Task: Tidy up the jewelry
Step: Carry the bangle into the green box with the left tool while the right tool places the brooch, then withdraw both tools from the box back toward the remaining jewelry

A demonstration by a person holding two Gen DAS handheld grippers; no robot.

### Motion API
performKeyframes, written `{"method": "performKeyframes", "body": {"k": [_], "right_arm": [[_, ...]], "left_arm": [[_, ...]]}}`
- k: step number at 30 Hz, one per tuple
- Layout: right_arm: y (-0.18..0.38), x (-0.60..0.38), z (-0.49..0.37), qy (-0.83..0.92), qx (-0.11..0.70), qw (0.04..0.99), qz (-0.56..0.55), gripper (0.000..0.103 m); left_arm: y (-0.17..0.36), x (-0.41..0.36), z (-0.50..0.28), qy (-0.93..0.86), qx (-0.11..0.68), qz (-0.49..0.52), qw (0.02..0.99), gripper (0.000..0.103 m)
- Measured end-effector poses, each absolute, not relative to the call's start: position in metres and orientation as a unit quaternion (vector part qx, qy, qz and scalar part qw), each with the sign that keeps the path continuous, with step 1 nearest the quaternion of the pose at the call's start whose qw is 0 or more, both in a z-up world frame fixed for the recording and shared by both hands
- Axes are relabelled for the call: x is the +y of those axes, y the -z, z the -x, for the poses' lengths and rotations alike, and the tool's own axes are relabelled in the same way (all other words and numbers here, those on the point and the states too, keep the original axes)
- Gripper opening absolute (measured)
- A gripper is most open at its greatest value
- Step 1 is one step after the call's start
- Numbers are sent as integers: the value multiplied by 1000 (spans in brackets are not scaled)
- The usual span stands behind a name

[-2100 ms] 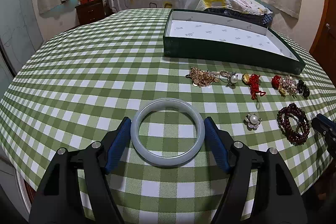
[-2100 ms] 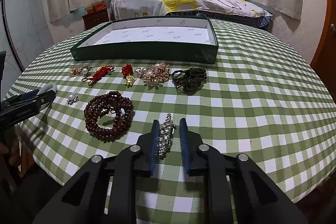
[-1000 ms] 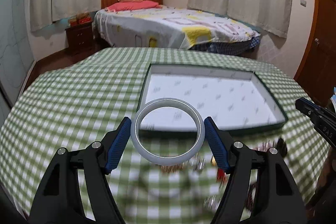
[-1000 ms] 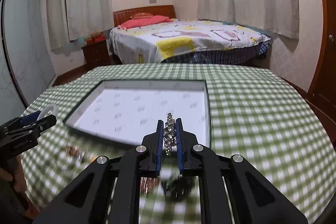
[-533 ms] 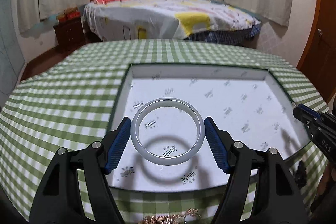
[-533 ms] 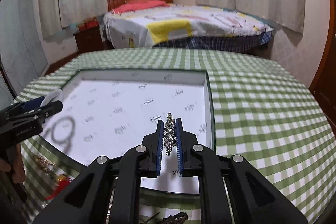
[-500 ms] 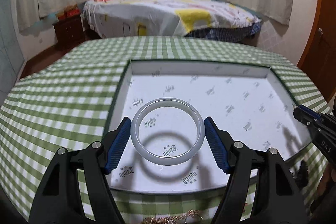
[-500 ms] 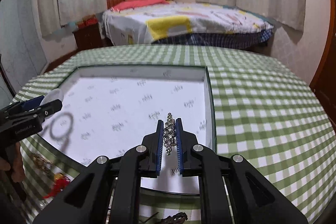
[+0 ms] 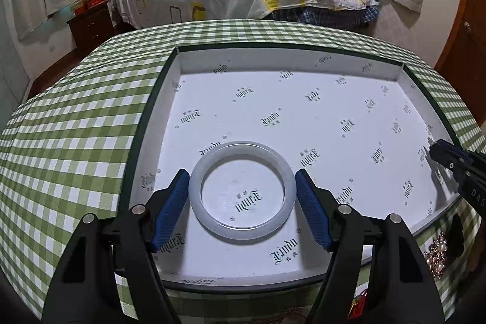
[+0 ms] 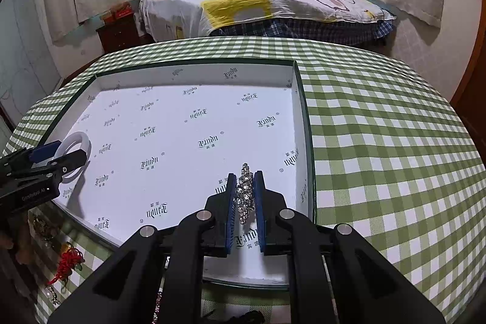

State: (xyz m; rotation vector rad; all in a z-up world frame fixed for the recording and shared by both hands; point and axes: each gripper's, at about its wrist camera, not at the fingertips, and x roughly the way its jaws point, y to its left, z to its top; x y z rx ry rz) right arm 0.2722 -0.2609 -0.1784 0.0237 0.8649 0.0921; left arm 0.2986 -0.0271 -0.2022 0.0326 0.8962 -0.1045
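Left gripper (image 9: 242,195) jaws grasp bangle (image 9: 242,190), right gripper (image 10: 245,192) jaws grasp brooch (image 10: 246,192), both over tray (image 9: 145,123).

The desk (image 10: 379,141), draped in green-and-white check, carries a shallow green tray (image 10: 303,99) lined with white printed paper. Off the tray's near-left corner, a red knotted ornament (image 10: 68,261) lies on the cloth with a small pearl piece (image 10: 50,292) just nearer. Past the tray's near-right corner sits a gold-and-pearl brooch (image 9: 437,255), a dark piece (image 9: 455,233) just beside it.
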Motion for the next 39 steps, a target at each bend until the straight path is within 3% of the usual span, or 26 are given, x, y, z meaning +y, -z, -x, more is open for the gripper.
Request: {"method": "performKeyframes", "body": {"k": [5,10,12,16,39], "right_arm": [[179,-260,-272,-45,419,907,-8,14],[178,-261,-272,-46,419,907,-11,15],[177,-260,-270,-51,415,908,-12,28],[175,-254,-267,-51,408,911,-1,38],[149,-233,-167,-57,373,926,-19,39]], "left_arm": [[202,-26,-297,50,431,-10,901,77],[200,-27,-297,49,430,-7,902,78],[200,-27,-297,48,429,-6,902,80],[198,-26,-296,48,427,0,903,83],[160,-3,-185,13,377,1,926,84]]}}
